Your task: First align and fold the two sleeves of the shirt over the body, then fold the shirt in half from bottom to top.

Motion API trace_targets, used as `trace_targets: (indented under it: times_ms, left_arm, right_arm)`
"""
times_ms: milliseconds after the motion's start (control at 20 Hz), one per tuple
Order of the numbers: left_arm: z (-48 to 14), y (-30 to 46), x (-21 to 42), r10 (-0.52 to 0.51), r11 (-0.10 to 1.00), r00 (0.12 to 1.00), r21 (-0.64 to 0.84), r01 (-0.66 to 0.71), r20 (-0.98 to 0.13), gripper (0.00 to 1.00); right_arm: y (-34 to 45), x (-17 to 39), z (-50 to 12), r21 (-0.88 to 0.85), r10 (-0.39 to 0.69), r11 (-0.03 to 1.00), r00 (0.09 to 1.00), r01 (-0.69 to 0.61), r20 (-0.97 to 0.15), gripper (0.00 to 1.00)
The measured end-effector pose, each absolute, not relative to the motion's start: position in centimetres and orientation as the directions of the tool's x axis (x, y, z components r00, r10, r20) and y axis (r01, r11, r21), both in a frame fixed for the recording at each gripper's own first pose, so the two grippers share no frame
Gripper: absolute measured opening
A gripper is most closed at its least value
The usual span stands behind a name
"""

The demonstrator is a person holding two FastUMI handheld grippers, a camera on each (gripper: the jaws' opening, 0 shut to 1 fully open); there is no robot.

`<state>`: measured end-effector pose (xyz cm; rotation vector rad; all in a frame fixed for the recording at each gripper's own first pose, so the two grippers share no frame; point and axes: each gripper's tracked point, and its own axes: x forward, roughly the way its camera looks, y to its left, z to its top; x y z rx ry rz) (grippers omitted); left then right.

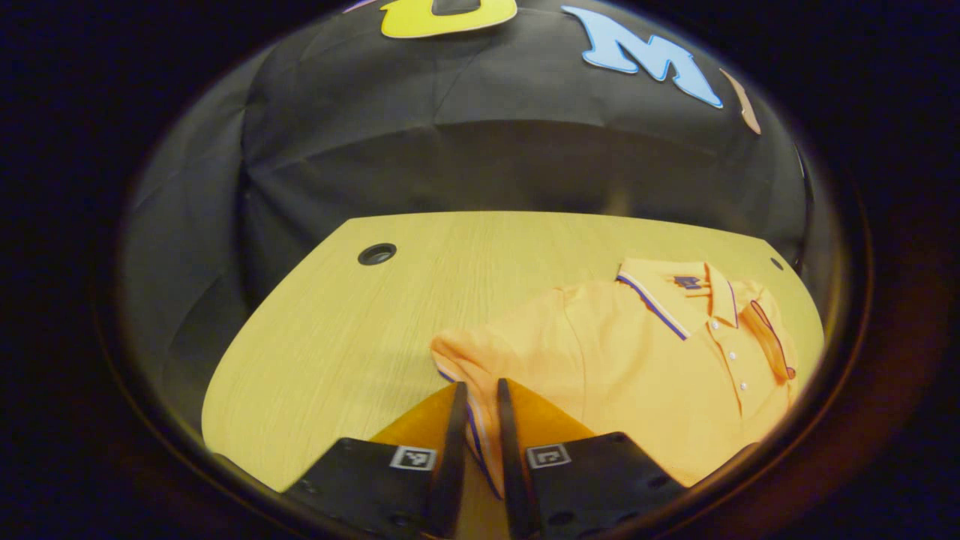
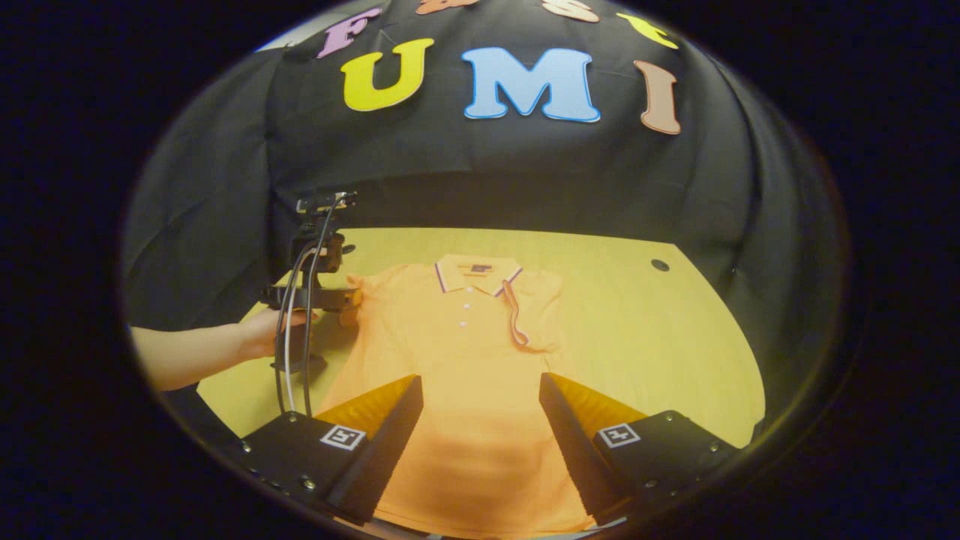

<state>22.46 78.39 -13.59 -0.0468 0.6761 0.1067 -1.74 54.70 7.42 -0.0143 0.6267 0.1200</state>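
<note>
An orange polo shirt [image 2: 472,360] with a striped collar [image 2: 477,271] lies flat on the wooden table [image 2: 660,337], collar toward the far wall. One sleeve [image 2: 525,315] lies folded over the body, its striped cuff near the buttons. My left gripper [image 1: 480,386] is shut on the striped cuff of the other sleeve [image 1: 457,352], which still lies out to the side. The right gripper view shows that left gripper [image 2: 349,300] at the shirt's left side, held by a hand [image 2: 259,334]. My right gripper [image 2: 480,379] stands open over the lower body of the shirt [image 1: 637,360], holding nothing.
A round cable hole [image 1: 376,253] is cut in the table's far left corner, and a smaller hole [image 2: 660,265] sits at the far right. Black cloth walls close off the table's back and sides. Bare wood [image 1: 337,337] lies left of the shirt.
</note>
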Motion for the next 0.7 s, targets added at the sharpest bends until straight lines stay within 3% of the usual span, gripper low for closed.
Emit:
trace_targets:
  times_ms: [100,150,500,700]
  left_arm:
    - [-13.4,78.6,22.7,0.108,0.991,0.781,0.002,-0.135,-0.615,0.14]
    - [-13.3,78.8,22.7,0.123,0.989,0.783,0.015,-0.144,-0.61,0.1]
    - [-8.0,75.8,23.8,0.118,0.993,0.853,0.054,-0.105,-0.508,0.07]
    - [-7.6,72.6,24.1,0.073,0.996,0.858,0.073,-0.042,-0.509,0.07]
  right_arm:
    - [53.5,-2.4,7.1,0.022,0.087,0.996,0.806,-0.091,-0.585,0.96]
    - [52.9,-2.8,7.0,0.023,0.077,0.997,0.807,-0.078,-0.585,0.96]
    - [49.8,-4.6,5.7,0.051,0.04,0.999,0.802,-0.012,-0.596,0.97]
    - [49.1,-5.1,4.6,0.083,0.038,0.996,0.793,0.016,-0.609,0.97]
